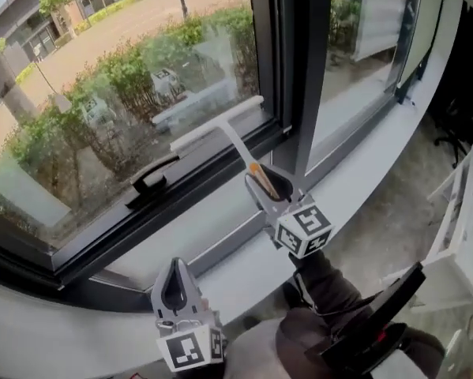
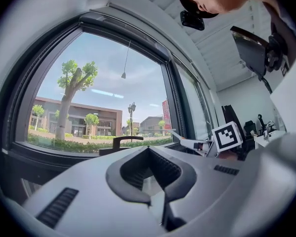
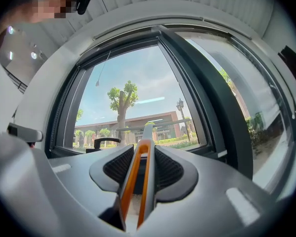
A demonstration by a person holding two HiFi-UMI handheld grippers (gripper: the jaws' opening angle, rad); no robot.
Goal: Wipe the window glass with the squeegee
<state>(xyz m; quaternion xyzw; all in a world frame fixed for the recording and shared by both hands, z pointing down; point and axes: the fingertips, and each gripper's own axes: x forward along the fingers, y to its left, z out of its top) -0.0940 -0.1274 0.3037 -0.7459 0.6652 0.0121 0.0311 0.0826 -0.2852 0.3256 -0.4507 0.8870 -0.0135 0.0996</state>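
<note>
Edges: squeegee blade sits low on the window glass, just above the black lower frame. Blade's right end is near the dark vertical mullion, so little room that side. To the left there's open glass along the bottom edge until the black window handle, which sticks out from the lower frame just beside the blade's left end. Above the blade the pane is open all the way up. A pale reflection of the blade shows in the glass beside it; can't tell whether the blade is touching the pane.

Right gripper: jaws clamped narrow on the squeegee's handle, the end with the orange stripes. In the right gripper view the handle runs straight down the centre line between the jaws, pads pressed on both sides, and the T-blade sits crosswise beyond the tips, roughly level.

Left gripper: jaws closed together, nothing between them. It hangs low over the white sill, well apart from the glass and from the squeegee, left of and below the right gripper. The left gripper view shows the right gripper's marker cube off to the right.
</note>
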